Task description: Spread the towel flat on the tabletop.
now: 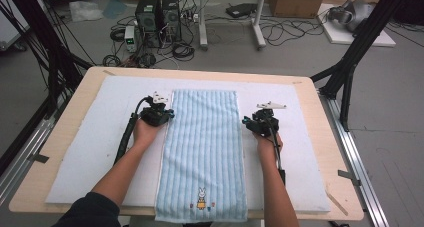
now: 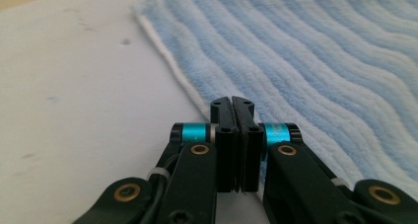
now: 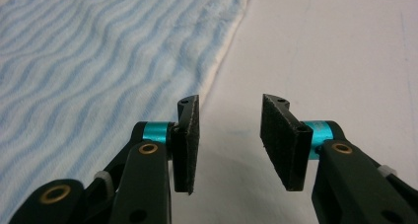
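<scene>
Blue striped towel (image 1: 202,152) spread lengthwise at the middle of a white mat (image 1: 90,147) on the wooden tabletop (image 1: 60,137). Near its front hem sits a small embroidered rabbit motif (image 1: 201,198); any lettering beside it is too small to read. The front hem overhangs the tabletop's near edge. Left tongs (image 1: 167,114) at the towel's left long edge, jaws pressed together; in the left gripper view (image 2: 231,103) they meet over the white selvedge, and whether cloth is pinched cannot be told. Right tongs (image 1: 246,121) just off the right long edge, jaws partly open with nothing between them (image 3: 229,105), bare mat beneath. Wide strips of mat flank both long edges.
</scene>
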{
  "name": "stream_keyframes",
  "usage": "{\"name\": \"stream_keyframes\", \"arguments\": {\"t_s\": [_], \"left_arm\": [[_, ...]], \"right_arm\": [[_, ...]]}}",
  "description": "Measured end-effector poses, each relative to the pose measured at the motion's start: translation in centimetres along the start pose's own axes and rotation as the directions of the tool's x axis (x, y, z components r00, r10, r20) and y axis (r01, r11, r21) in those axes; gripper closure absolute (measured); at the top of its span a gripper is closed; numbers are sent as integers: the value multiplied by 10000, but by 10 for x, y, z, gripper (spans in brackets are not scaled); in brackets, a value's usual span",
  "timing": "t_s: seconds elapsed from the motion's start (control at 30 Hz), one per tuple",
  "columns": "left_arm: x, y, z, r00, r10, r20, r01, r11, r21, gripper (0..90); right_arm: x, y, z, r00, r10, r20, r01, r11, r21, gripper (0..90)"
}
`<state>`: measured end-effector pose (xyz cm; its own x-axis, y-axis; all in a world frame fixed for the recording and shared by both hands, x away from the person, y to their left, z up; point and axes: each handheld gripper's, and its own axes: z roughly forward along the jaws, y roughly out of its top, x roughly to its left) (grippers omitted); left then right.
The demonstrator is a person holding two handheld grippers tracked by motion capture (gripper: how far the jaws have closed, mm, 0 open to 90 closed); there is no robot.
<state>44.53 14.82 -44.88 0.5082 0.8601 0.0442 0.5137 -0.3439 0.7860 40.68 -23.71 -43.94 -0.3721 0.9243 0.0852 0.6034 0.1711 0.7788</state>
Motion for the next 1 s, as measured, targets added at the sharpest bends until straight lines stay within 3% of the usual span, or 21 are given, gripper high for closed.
{"name": "stream_keyframes", "arguments": {"t_s": [0.03, 0.1, 0.13, 0.2, 0.33, 0.4, 0.43, 0.5, 0.6, 0.67, 0.73, 0.83, 0.93, 1.0], "left_arm": [[2, 0, 1, 9996, -272, 13, 272, 9996, -69, 880], [4, -1, 0, 9995, -294, -109, 293, 9995, -97, 857], [4, -1, 0, 9991, -391, -135, 389, 9991, -141, 782], [8, -2, -2, 9944, -1046, 117, 1048, 9944, -149, 583], [13, -9, -13, 9884, -1421, 532, 1445, 9885, -441, 541], [13, -11, -18, 9857, -1543, 675, 1581, 9859, -550, 527], [13, -12, -22, 9856, -1538, 705, 1585, 9851, -669, 527], [13, -12, -27, 9851, -1538, 768, 1597, 9842, -769, 527], [12, -14, -34, 9847, -1505, 878, 1579, 9838, -849, 526], [12, -15, -39, 9834, -1492, 1038, 1580, 9840, -826, 511], [10, -18, -45, 9815, -1520, 1161, 1653, 9795, -1147, 507], [10, -25, -51, 9749, -1587, 1561, 1803, 9742, -1357, 478], [9, -30, -58, 9698, -1309, 2059, 1675, 9708, -1718, 419], [7, -33, -62, 9682, -1124, 2235, 1569, 9687, -1924, 334]], "right_arm": [[0, -1, -3, 10000, -4, -20, 4, 10000, -11, 594], [1, -3, -10, 9999, -130, -36, 129, 9997, -222, 603], [1, -3, -12, 9996, -155, -220, 150, 9996, -234, 603], [5, -5, -16, 9983, -296, -509, 287, 9994, -188, 611], [17, -14, -17, 9871, -810, -1384, 844, 9962, 193, 647], [23, -19, -13, 9761, -969, -1945, 1077, 9931, 457, 666], [27, -21, -10, 9741, -1155, -1946, 1286, 9901, 562, 691], [34, -23, -11, 9764, -1573, -1483, 1667, 9845, 536, 823], [37, -22, -12, 9790, -1999, -387, 2022, 9771, 660, 842], [36, -23, -13, 9864, -1633, -174, 1640, 9847, 588, 740], [34, -24, -16, 9896, -1430, -128, 1434, 9885, 479, 668], [30, -26, -30, 9926, -1155, -368, 1145, 9930, -285, 597], [26, -30, -45, 9927, -1125, -424, 1097, 9919, -644, 489], [21, -33, -51, 9940, -934, -574, 888, 9930, -778, 423]]}}
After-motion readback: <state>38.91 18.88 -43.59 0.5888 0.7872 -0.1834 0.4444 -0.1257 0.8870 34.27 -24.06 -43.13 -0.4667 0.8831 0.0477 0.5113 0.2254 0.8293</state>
